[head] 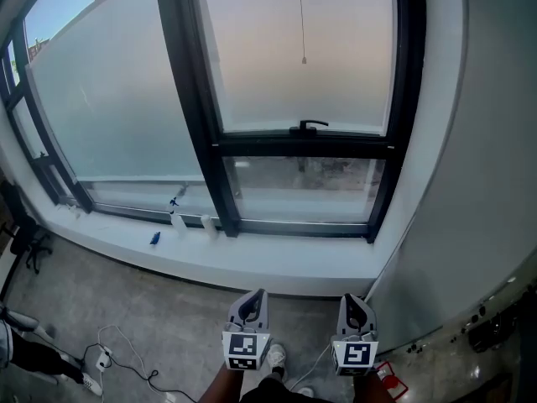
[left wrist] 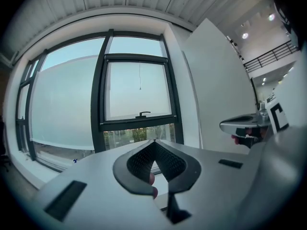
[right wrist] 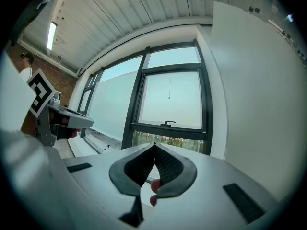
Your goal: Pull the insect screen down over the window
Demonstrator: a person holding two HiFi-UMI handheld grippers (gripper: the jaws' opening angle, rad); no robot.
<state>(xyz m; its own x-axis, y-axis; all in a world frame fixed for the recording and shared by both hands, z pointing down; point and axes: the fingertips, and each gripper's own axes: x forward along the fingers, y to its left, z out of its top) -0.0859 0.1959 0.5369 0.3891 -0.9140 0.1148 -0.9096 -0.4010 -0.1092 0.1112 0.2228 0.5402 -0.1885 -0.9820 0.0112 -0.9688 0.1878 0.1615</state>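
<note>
Both tools are held low, side by side, in front of the window [head: 210, 133], pointing at it and well short of the sill [head: 252, 269]. The left gripper [left wrist: 154, 141] has its jaws pressed tip to tip with nothing between them. The right gripper [right wrist: 154, 145] is the same, closed and empty. The thing to go for is the cord [head: 301, 15] of the insect screen. It hangs straight down the middle of the upper right pane and ends in a small bead, a little above the black handle [head: 309, 126] on the crossbar. The cord is far above and beyond both grippers, and neither touches it. Of the screen itself I cannot tell anything more than that cord; the pane behind it looks pale and hazy. Below the crossbar a lower pane shows greenery outside. To the left, past a thick black post, a wider pane is covered most of the way down by a frosted sheet [head: 109, 99]. A few small bits sit on the sill near the post, one of them blue [head: 155, 238]. Down on the concrete floor at the left lie cables [head: 126, 363], and a shoe [head: 275, 358] shows between the two grippers.
</note>
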